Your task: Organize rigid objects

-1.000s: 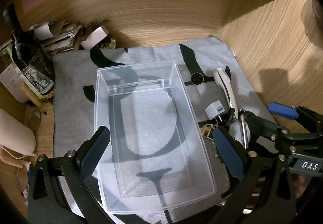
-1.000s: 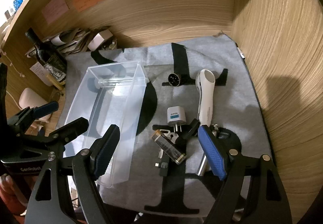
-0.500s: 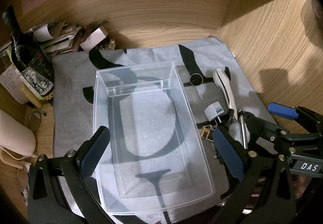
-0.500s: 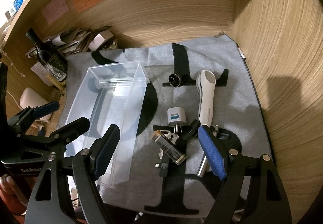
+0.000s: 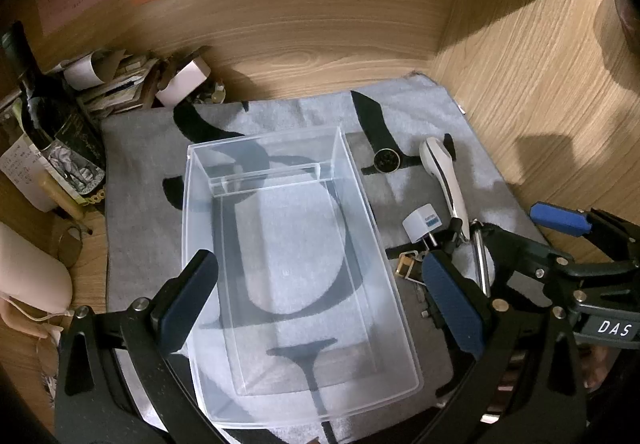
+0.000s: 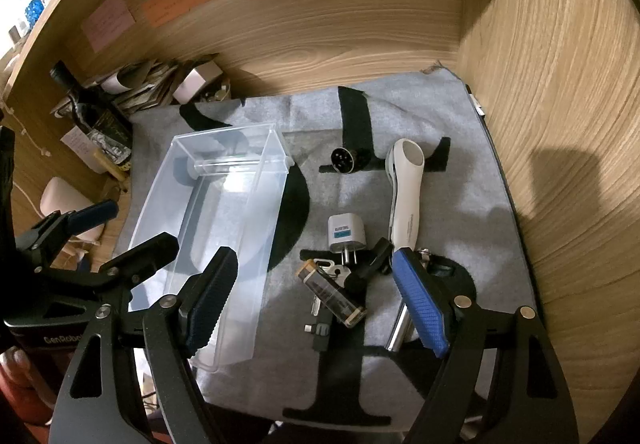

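Note:
A clear plastic bin (image 5: 296, 244) (image 6: 216, 219) stands empty on the grey mat. To its right lie a white plug adapter (image 6: 344, 234) (image 5: 420, 226), a white handheld device (image 6: 406, 195) (image 5: 444, 175), a round black watch (image 6: 344, 159) (image 5: 387, 160), a small bottle (image 6: 332, 294), keys (image 6: 330, 268) and a metal tube (image 6: 400, 328). My left gripper (image 5: 320, 300) is open above the bin. My right gripper (image 6: 312, 304) is open above the bottle and keys.
A dark wine bottle (image 5: 60, 139) and a pile of papers and small boxes (image 5: 132, 79) stand at the back left. A pink object (image 5: 28, 276) lies off the mat at left. Wooden walls (image 6: 560, 123) close the back and right.
The left gripper view has shifted slightly; the bin and the loose objects lie where they did. Both grippers remain open.

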The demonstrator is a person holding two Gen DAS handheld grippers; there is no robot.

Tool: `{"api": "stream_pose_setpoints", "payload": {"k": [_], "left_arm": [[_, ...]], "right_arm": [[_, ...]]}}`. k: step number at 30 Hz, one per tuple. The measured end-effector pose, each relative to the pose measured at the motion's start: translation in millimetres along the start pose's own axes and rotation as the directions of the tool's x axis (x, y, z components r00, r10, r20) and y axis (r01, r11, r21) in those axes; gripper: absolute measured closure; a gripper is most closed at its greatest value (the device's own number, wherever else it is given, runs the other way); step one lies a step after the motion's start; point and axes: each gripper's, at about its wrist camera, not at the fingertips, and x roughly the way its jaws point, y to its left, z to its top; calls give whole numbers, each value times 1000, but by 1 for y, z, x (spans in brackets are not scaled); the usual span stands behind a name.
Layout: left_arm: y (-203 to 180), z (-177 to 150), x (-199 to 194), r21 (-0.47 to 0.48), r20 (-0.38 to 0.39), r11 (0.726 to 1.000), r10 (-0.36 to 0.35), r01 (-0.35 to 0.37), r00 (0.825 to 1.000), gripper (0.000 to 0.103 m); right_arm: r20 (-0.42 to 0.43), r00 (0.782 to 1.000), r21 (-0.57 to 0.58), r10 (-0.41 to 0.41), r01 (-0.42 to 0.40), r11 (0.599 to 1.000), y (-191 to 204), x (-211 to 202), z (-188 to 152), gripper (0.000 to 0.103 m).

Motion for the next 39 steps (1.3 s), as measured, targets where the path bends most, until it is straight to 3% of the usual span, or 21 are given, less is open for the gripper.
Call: {"api": "stream_pose_setpoints", "payload": {"k": [10, 13, 20, 26, 28, 33, 36, 39], "left_arm": [[1, 0, 0, -4, 5, 1000, -2, 3, 1000, 0], [7, 3, 2, -22, -6, 1000, -11, 11, 1000, 15], [35, 3, 6, -102, -17, 995, 17, -19, 1000, 24], [73, 6, 13, -186, -45, 980, 71, -78, 996, 37], [89, 6, 15, -218, -54, 971, 85, -94, 995, 46], [115, 4, 29, -267, -105, 956, 92, -117, 990, 60], [122, 0, 40, -281, -144, 952, 82, -121, 986, 71], [124, -6, 51, -291, -181, 950, 58, -110, 982, 75]], "right_arm": [[13, 1000, 0, -12, 12, 1000, -1, -1, 0, 25], [23, 1000, 0, -21, 21, 1000, -2, -2, 2, 25], [30, 999, 27, -44, 43, 999, -12, 1, 8, 30], [9, 998, 63, -65, 65, 996, -26, 9, 14, 40], [-2, 997, 74, -76, 76, 994, -32, 13, 17, 43], [-50, 995, 109, -91, 96, 989, -48, 28, 24, 52], [-69, 993, 125, -101, 109, 986, -57, 37, 28, 53], [-83, 990, 132, -114, 125, 983, -64, 44, 32, 53]]}}
